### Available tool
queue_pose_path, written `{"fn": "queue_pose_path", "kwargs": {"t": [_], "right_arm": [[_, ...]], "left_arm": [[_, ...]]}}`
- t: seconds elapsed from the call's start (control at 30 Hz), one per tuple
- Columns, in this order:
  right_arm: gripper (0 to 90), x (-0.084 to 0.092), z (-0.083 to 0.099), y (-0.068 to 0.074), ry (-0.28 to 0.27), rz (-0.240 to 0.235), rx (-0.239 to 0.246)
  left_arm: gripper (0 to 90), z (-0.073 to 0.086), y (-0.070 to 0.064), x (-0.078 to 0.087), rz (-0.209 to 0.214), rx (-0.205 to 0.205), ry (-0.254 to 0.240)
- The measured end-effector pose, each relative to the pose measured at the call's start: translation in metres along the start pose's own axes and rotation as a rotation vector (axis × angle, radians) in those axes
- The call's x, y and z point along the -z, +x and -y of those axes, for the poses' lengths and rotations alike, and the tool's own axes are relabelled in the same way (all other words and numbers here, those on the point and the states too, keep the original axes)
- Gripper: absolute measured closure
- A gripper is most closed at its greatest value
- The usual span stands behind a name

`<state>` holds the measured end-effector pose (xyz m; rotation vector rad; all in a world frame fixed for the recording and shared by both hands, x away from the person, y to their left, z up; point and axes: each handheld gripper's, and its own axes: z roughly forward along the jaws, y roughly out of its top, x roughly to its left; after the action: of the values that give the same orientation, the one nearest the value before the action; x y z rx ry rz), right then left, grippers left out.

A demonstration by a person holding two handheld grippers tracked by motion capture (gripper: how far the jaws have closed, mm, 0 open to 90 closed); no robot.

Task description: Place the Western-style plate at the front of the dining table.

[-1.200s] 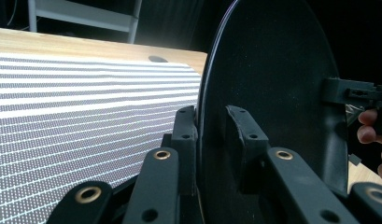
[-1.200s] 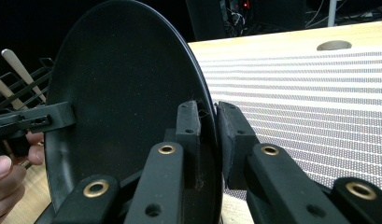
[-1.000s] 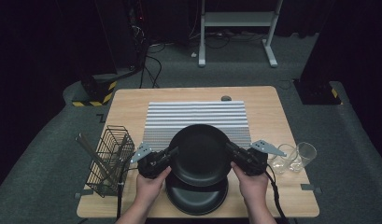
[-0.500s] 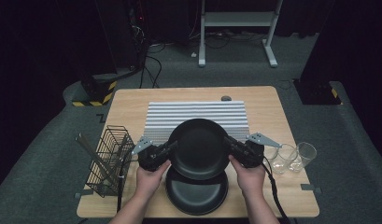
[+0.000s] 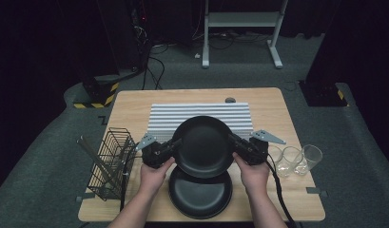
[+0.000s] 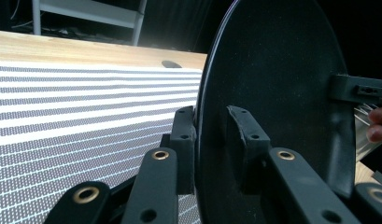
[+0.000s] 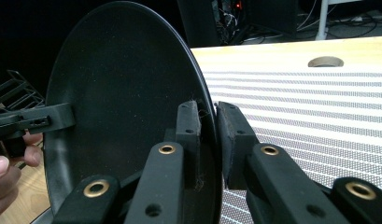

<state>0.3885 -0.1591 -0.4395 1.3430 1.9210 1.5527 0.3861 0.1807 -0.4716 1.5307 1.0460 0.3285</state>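
Carrying, high view: black plate held above table between left gripper and right gripper, over second plate, near striped mat; not yet set down.
Left gripper view: jaws clamp plate rim.
Right gripper view: jaws pinch opposite rim. Judged midway.
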Motion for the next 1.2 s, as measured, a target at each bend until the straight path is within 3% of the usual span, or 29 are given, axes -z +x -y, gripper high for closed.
{"fn": "queue_pose_path", "kwargs": {"t": [0.43,0.67,0.93,1.2], "right_arm": [[79.6,-0.011,-0.012,-0.004,-0.003,0.013,0.015],[79.1,-0.026,-0.020,-0.006,0.018,0.033,0.025],[78.9,-0.034,-0.028,-0.008,0.014,0.037,0.030],[78.6,-0.045,-0.035,-0.009,0.016,0.056,0.037]], "left_arm": [[72.2,-0.007,0.008,-0.010,-0.014,0.014,-0.010],[72.4,-0.005,0.019,-0.018,-0.022,0.064,-0.011],[71.7,-0.016,0.022,-0.023,-0.048,0.030,-0.030],[71.3,-0.021,0.029,-0.030,-0.061,0.032,-0.031]]}}
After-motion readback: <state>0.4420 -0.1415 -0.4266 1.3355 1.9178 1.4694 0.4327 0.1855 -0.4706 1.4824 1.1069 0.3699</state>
